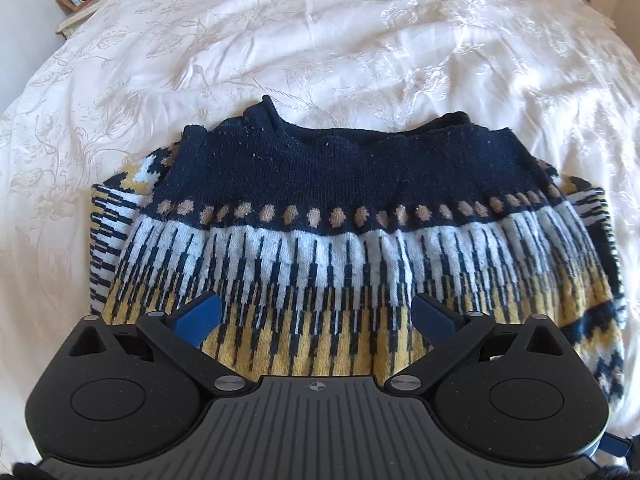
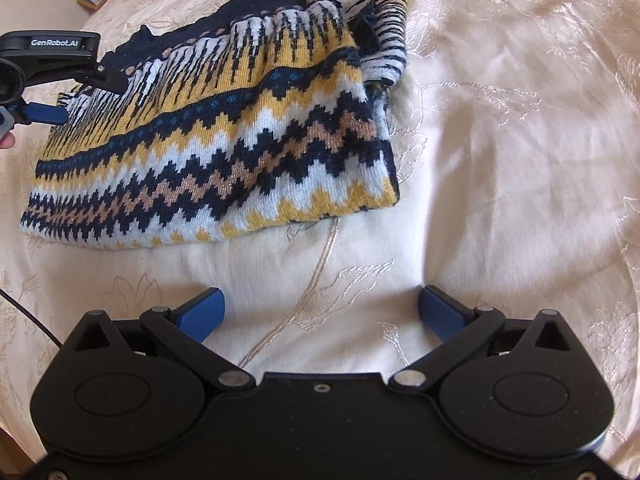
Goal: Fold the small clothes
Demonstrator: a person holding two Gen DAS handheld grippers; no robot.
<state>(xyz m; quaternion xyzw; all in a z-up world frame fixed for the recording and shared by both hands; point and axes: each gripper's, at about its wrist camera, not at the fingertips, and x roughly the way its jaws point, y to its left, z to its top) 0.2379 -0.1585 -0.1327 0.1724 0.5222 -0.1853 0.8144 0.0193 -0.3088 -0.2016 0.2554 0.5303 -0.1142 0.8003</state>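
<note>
We've got the sweater (image 1: 344, 240) folded on the bed (image 1: 280, 48) – left gripper (image 1: 316, 316) spread over it, right gripper (image 2: 320, 312) spread above bare cover, neither holding anything – risk: thick knit layers slip apart if we pinch only the top one

Both views are bright with daylight. The pale bedspread (image 1: 360, 40) glares almost white at the top right of the left wrist view, its embroidery shining. In the right wrist view soft shadows fill its folds. Fisheye distortion bows the edges, and dark vignetting clips the corners. Focus is sharp throughout.
</note>
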